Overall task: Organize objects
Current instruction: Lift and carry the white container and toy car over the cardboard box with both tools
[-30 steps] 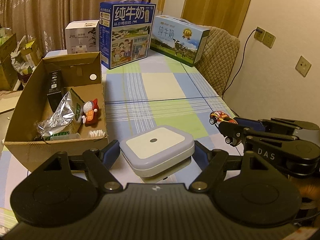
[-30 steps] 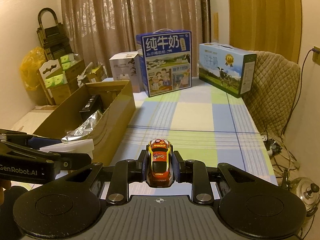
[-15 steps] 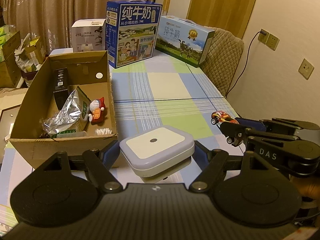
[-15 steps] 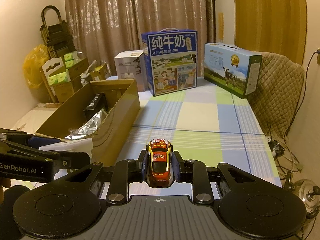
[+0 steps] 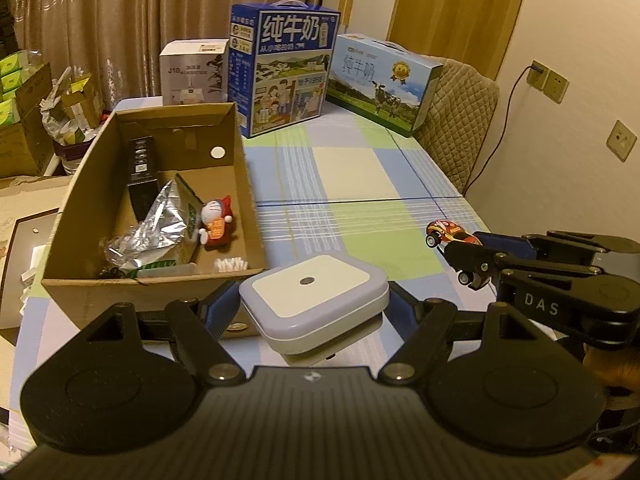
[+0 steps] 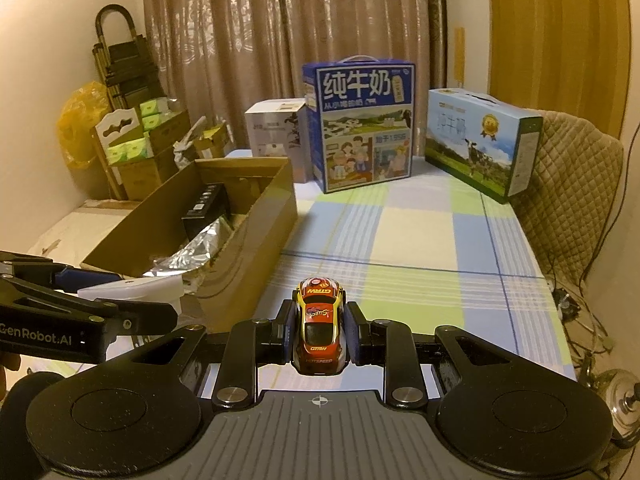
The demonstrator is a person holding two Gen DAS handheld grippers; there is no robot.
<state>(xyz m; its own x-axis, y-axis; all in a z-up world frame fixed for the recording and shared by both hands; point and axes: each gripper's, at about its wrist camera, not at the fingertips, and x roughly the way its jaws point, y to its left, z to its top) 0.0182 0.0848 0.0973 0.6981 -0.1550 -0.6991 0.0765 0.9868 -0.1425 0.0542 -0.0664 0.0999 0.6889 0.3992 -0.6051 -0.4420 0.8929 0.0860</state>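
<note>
My left gripper is shut on a flat square device, white on top with a lavender rim, held above the table near the front right corner of the open cardboard box. My right gripper is shut on a small red and yellow toy car, nose pointing away, over the checked tablecloth. In the left wrist view the toy car and the right gripper are at the right. In the right wrist view the left gripper with the square device is at the left beside the cardboard box.
The cardboard box holds a black box, a foil bag, a small red figurine and cotton swabs. Two milk cartons and a white box stand at the far edge. A quilted chair stands at the right.
Both grippers have shifted a little to the left, so the box and cartons sit further right in each view. Both grips are unchanged.
</note>
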